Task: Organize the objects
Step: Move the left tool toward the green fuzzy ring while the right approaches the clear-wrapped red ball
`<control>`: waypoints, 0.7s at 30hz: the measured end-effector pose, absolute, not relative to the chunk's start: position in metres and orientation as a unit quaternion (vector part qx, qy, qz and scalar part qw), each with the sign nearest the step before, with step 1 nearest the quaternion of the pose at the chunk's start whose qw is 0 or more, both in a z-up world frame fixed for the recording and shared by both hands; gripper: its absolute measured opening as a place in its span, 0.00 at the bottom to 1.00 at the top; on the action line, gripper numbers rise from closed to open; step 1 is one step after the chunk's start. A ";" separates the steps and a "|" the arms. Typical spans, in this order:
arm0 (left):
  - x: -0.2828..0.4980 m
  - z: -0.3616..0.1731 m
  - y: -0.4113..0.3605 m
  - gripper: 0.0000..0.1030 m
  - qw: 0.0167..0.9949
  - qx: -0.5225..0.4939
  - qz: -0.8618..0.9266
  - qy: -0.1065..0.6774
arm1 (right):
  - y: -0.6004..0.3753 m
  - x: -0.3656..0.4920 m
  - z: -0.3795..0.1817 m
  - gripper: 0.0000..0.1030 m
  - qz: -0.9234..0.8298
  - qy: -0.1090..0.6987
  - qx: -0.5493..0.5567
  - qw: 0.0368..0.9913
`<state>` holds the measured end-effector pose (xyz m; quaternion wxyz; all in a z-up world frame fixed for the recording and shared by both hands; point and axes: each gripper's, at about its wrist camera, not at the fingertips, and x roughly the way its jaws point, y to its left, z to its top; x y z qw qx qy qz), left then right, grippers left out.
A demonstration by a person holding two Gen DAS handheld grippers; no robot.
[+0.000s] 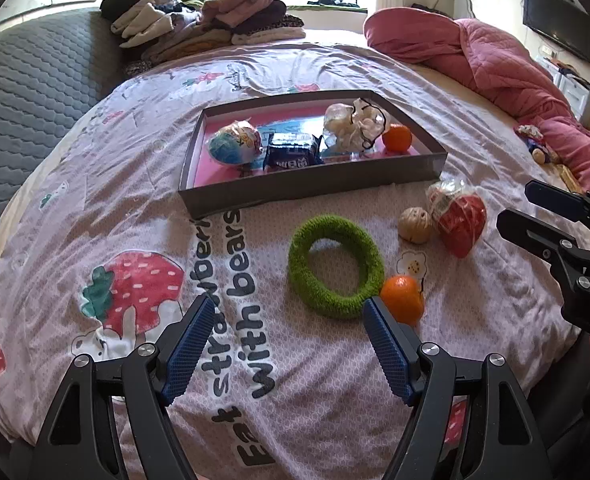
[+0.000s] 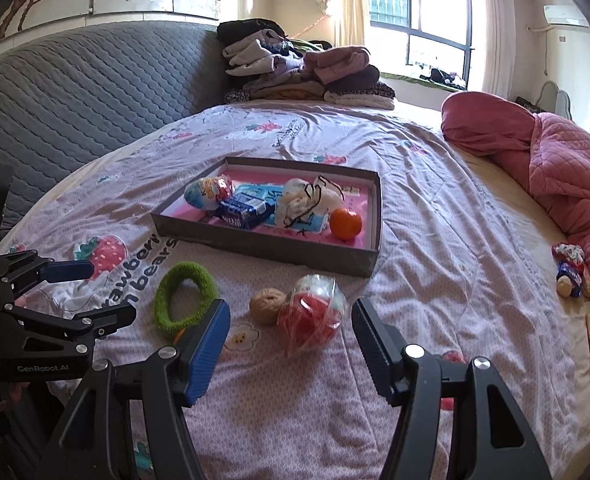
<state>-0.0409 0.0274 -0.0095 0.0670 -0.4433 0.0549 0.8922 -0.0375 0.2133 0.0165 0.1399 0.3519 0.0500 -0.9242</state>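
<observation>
Four loose things lie on the bed (image 1: 335, 360) in front of a shallow box (image 1: 315, 188): a green ring (image 1: 335, 264), an orange (image 1: 402, 298), a tan ball (image 1: 415, 225) and a red bagged snack (image 1: 461, 224). The box already holds a toy egg (image 1: 235, 142), a blue packet (image 1: 293, 154), a white bag (image 1: 353, 122) and a second orange (image 1: 397, 137).

The left gripper (image 1: 285, 320) hangs over the ring with its fingers wide apart and nothing in them. The right gripper (image 2: 291, 320) is aimed at the red snack, its fingers also spread wide and empty, the snack near but not yet between them.

Risks, as judgement: the near orange touches the ring's rim, just beside the left gripper's right finger (image 1: 387, 344), so closing on the ring may knock it rolling across the soft quilt. The snack's slick wrapper may slip or crumple under the pads. The ball sits against the snack and could be nudged away. The two grippers work close together and may collide.
</observation>
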 end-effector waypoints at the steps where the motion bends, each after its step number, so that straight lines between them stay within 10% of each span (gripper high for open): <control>1: -0.040 -0.011 0.028 0.75 0.067 -0.444 0.892 0.055 | 0.214 -0.037 0.015 0.61 -0.924 0.050 0.353 0.139; 21: -0.046 -0.034 0.027 0.75 0.064 -0.464 0.882 0.048 | 0.218 -0.044 -0.004 0.61 -0.917 0.047 0.376 0.128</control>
